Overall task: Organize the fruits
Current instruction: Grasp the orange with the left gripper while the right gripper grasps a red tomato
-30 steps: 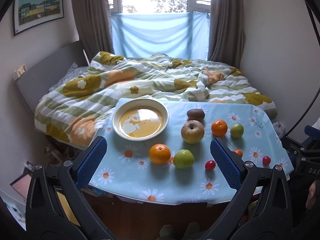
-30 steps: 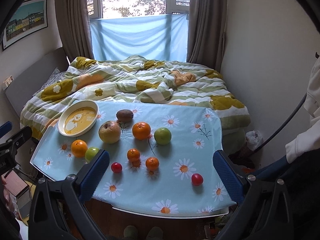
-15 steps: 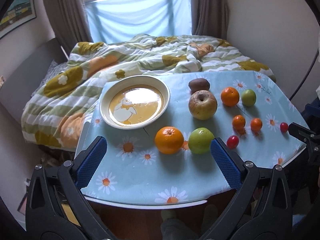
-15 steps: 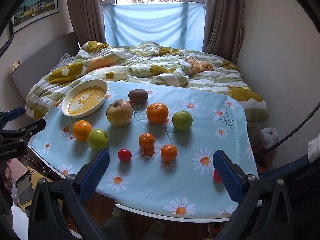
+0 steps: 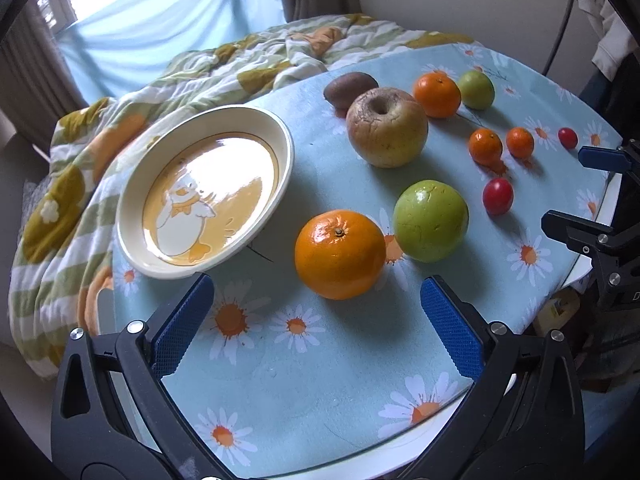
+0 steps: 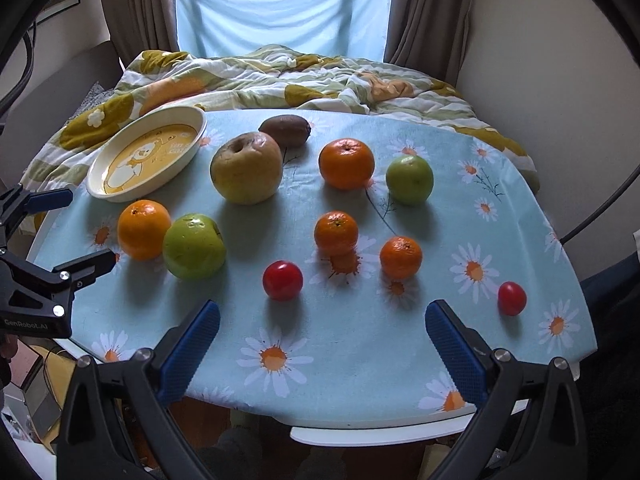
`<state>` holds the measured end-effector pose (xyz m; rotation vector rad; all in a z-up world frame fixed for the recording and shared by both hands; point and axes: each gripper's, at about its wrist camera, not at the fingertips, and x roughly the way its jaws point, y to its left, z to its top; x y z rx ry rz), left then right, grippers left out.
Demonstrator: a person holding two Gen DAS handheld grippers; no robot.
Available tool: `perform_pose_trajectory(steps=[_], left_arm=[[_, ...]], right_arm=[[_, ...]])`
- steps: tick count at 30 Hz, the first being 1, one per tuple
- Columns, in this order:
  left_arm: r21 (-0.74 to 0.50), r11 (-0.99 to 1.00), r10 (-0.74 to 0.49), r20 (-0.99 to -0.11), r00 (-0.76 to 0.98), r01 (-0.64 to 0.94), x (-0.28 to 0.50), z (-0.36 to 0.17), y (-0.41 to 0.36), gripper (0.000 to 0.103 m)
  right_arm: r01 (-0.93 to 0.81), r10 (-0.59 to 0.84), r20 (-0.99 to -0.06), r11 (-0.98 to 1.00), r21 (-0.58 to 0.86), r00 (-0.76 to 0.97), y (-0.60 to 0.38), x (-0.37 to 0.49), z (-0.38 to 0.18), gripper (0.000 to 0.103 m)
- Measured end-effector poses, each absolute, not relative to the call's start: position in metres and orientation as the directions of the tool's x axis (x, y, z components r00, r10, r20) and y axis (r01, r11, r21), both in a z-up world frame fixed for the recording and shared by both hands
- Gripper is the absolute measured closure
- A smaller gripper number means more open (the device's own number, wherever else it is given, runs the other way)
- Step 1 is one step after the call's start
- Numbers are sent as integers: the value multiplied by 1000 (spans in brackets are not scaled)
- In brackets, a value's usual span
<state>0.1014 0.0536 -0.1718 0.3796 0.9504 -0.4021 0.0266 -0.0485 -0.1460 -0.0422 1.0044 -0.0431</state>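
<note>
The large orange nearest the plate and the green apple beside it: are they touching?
Cannot tell. In the right wrist view the large orange and green apple overlap with no gap; in the left wrist view their edges just meet, neither plainly showing contact.

The near strip of the table point(image 6: 360, 376) along its front edge is bare cloth, so a gripper could come in there unhindered. Toward the left edge, the big orange point(image 6: 144, 229) and the green apple point(image 6: 194, 247) touch, leaving no gap between them; the plate point(image 6: 146, 154) fills the back left corner. Mid-table, the two small mandarins point(image 6: 336, 233) sit close, with a cherry tomato point(image 6: 282, 280) just in front. The large yellow apple point(image 6: 246, 168) touches the kiwi point(image 6: 285, 131) behind it. The right side is open cloth apart from one cherry tomato point(image 6: 511, 298) near the front right corner. The bed's quilt point(image 6: 280, 76) crowds the back edge.
</note>
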Motion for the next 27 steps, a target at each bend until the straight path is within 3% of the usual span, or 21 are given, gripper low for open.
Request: perform_pose_trajectory(steps=[10, 24, 27], left_arm=[[101, 813, -207, -871, 447, 573, 120, -197, 41, 6], [104, 787, -193, -895, 403, 608, 133, -215, 31, 38], [99, 789, -197, -894, 403, 606, 135, -215, 33, 38]], right_arm=[[38, -74, -867, 997, -64, 493, -34, 42, -177, 19], [56, -76, -883, 997, -57, 464, -34, 58, -189, 34], [55, -67, -885, 997, -47, 461, -35, 61, -191, 41]])
